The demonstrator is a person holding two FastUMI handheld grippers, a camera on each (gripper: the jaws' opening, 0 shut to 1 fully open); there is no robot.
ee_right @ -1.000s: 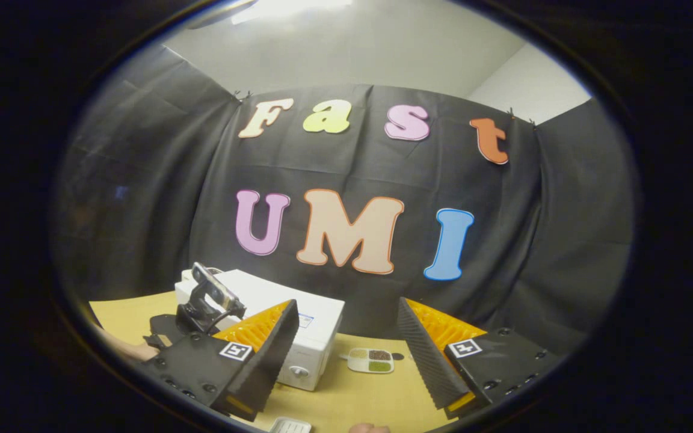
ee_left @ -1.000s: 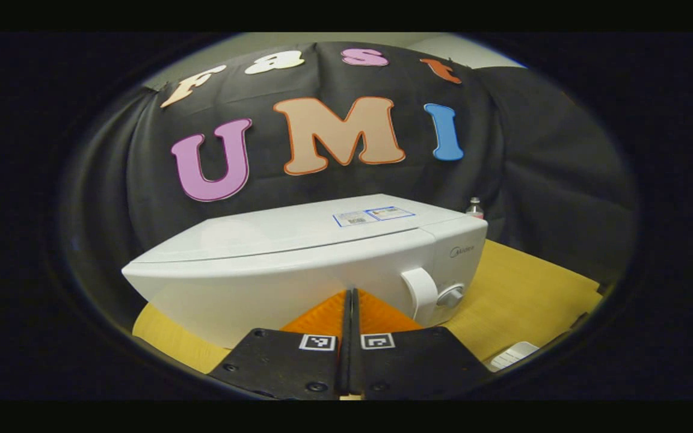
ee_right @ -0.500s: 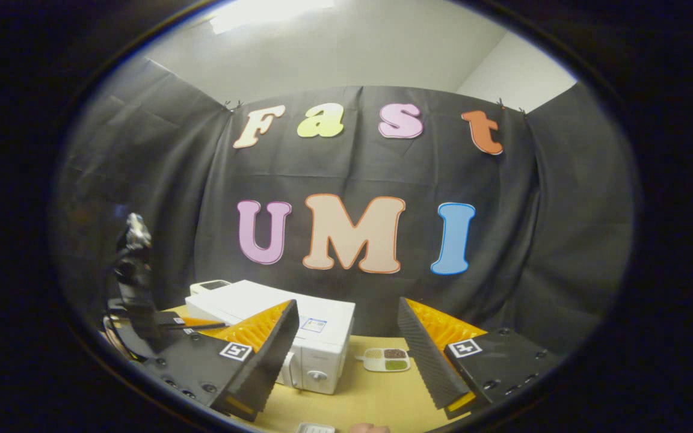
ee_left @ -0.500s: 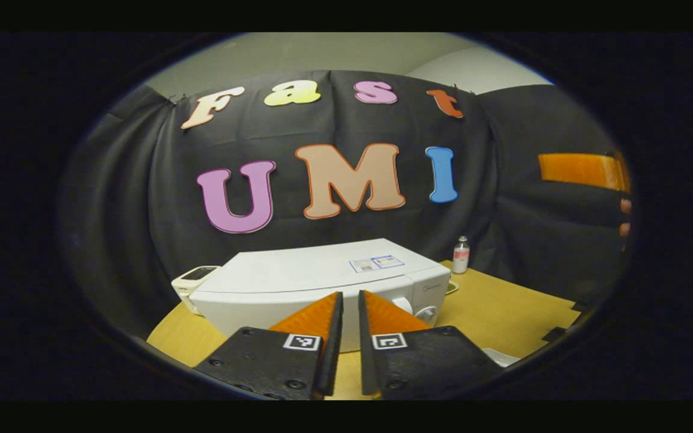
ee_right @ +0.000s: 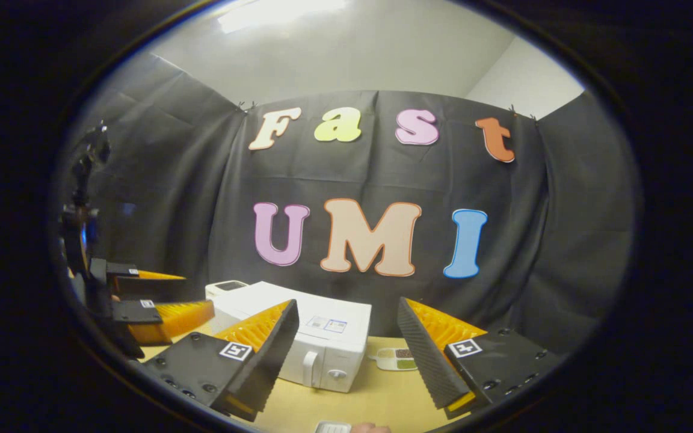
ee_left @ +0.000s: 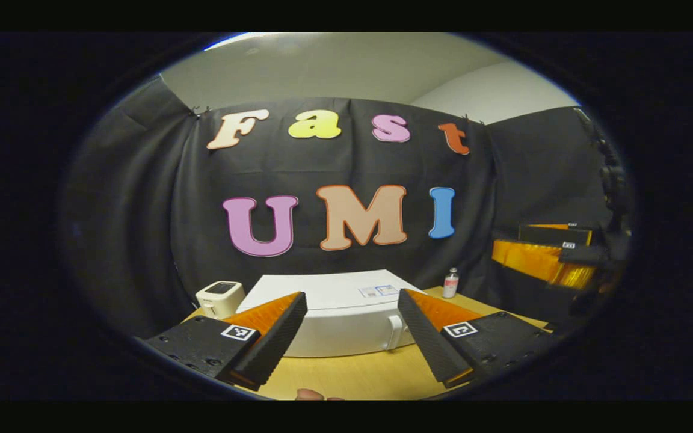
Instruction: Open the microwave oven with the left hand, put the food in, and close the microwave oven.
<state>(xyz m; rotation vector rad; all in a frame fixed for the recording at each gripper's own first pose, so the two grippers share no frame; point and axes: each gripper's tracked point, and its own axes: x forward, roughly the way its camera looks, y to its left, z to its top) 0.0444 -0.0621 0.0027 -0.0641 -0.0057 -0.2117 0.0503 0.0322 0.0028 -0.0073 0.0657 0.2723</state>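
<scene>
Both hand-held grippers released — microwave oven shut.

The microwave oven (ee_left: pixel 334 313) (door closed) sits on the table (ee_left: pixel 370 376) ahead of the left hand-held gripper (ee_left: pixel 352 337); right hand-held gripper (ee_right: pixel 346 349) likewise spread.

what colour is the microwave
White all over, door handle included. The microwave shows best in the right gripper view, standing on the yellowish table.

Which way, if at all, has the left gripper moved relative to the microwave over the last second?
Yes. The left gripper has backed away from the microwave and opened; the microwave now looks smaller and farther off in the left gripper view.
</scene>
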